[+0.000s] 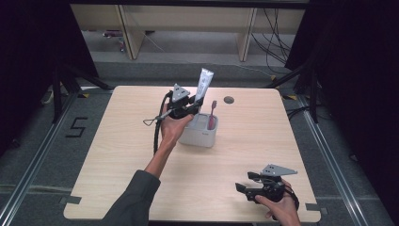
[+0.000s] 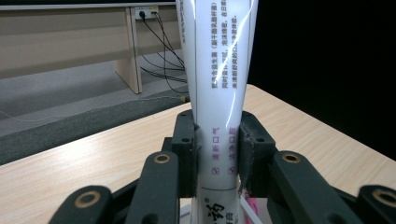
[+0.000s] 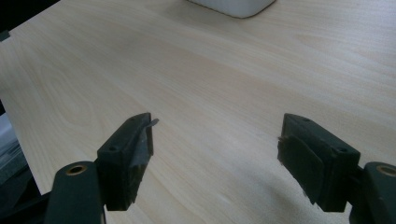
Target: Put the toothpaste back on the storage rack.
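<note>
- The toothpaste tube [image 2: 218, 79] stands upright over the white holder [image 1: 200, 134] at mid-counter; likely light, soft and slick, so best pinched low by its stiffer end.
- Left gripper [image 2: 217, 154] clamps the tube.
- Right gripper [image 3: 215, 154] gapes wide, empty, near right.

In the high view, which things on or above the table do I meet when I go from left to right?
Left gripper → toothpaste tube → red toothbrush → round hole in the table → right gripper.
</note>
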Available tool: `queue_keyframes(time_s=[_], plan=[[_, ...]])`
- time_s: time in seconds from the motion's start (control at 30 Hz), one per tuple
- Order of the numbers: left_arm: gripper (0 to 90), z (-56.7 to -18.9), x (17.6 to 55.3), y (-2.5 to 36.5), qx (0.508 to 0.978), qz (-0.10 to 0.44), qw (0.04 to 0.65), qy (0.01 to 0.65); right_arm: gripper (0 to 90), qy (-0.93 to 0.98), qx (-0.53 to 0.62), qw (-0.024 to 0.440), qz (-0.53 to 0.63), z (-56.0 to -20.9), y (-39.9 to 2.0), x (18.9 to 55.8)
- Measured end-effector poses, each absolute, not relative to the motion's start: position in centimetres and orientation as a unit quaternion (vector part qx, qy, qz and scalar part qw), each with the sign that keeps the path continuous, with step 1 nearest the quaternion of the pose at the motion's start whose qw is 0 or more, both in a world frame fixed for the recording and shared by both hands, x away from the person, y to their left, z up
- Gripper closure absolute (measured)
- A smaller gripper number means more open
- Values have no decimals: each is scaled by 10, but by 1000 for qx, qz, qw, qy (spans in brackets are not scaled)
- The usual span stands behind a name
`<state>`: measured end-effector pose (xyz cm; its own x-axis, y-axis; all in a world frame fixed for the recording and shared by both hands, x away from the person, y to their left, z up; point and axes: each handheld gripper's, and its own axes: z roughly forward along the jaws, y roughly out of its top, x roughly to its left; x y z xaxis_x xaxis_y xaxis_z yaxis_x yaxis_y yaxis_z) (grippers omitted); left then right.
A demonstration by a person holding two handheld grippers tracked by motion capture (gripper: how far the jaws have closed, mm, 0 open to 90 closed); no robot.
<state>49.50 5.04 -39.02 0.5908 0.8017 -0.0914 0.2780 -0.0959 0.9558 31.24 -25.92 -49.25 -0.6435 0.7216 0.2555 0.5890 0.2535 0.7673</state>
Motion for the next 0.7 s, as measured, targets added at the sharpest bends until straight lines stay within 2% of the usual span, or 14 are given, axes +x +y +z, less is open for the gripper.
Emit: queue_keyframes(time_s=[0.47, 0.53, 0.6, 0.7], plan=[[709, -410, 497, 52, 696, 240, 549, 397, 271, 786, 421, 60, 450, -493, -257, 312], [708, -412, 497, 51, 699, 240, 544, 397, 271, 790, 408, 75, 451, -494, -259, 314], [707, -416, 497, 50, 699, 241, 542, 400, 271, 786, 420, 60, 451, -493, -257, 312], [705, -419, 497, 50, 703, 239, 538, 398, 271, 792, 407, 77, 449, -493, -259, 313]])
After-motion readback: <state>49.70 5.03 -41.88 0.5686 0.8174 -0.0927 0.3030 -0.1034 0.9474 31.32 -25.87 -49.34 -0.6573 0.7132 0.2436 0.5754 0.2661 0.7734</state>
